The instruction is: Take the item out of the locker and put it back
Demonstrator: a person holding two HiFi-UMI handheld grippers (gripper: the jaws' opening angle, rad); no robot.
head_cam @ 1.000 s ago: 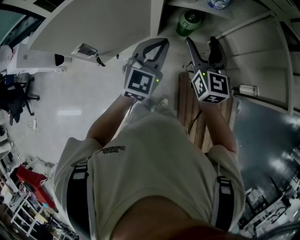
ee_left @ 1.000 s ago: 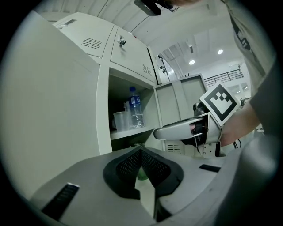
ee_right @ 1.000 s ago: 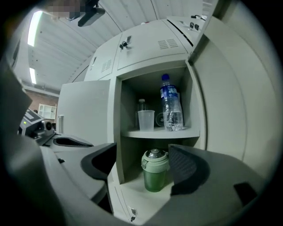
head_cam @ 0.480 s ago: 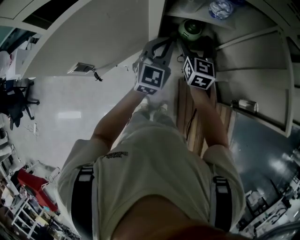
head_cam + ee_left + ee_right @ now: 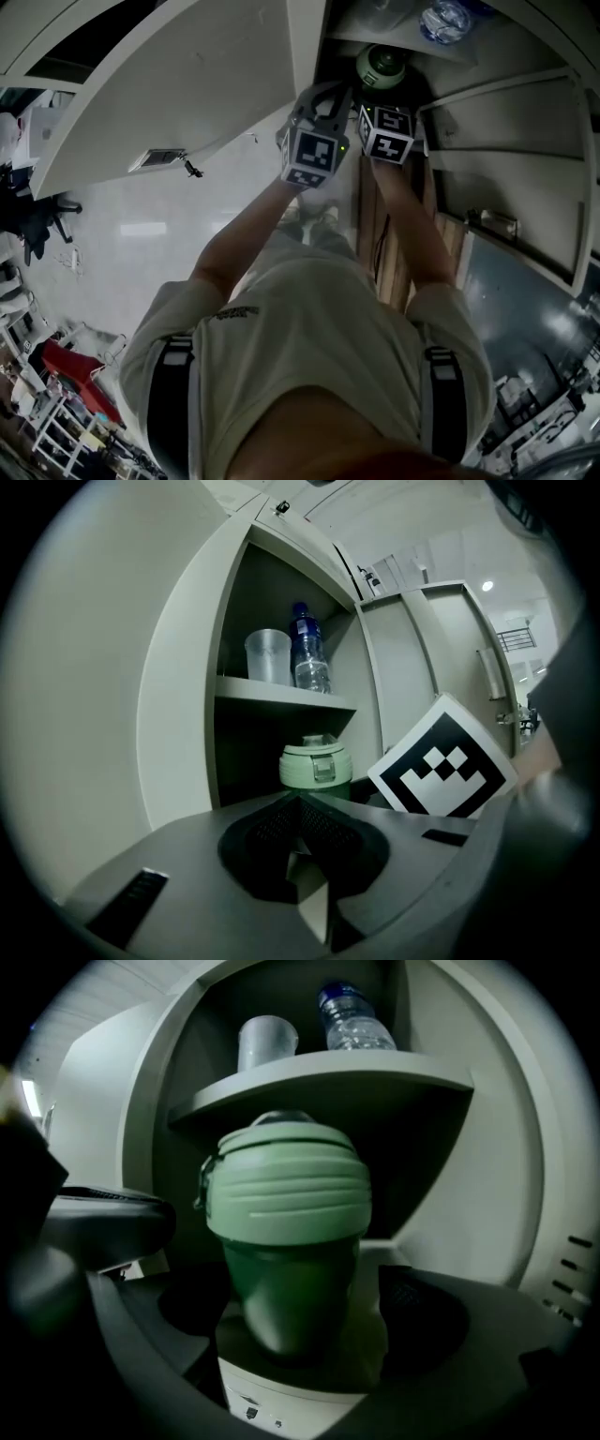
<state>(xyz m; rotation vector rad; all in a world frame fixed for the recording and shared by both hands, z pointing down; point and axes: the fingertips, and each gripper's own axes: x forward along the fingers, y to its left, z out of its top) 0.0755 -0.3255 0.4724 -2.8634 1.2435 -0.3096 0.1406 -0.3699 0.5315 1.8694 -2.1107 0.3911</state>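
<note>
Green bottle [image 5: 286, 1204] stands in the locker [image 5: 487, 1194] under its shelf [image 5: 328, 1077], between the right tool [image 5: 295, 1321] jaws, just opening wide and seemingly not gripping; left tool [image 5: 305, 855] clenched, empty; removal and return both remain.

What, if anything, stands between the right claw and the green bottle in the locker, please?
Nothing visible does. The locker door hangs open, and the green bottle already stands between the jaws of the right claw, which have just been opening. The cup and water bottle sit on the shelf above it.
</note>
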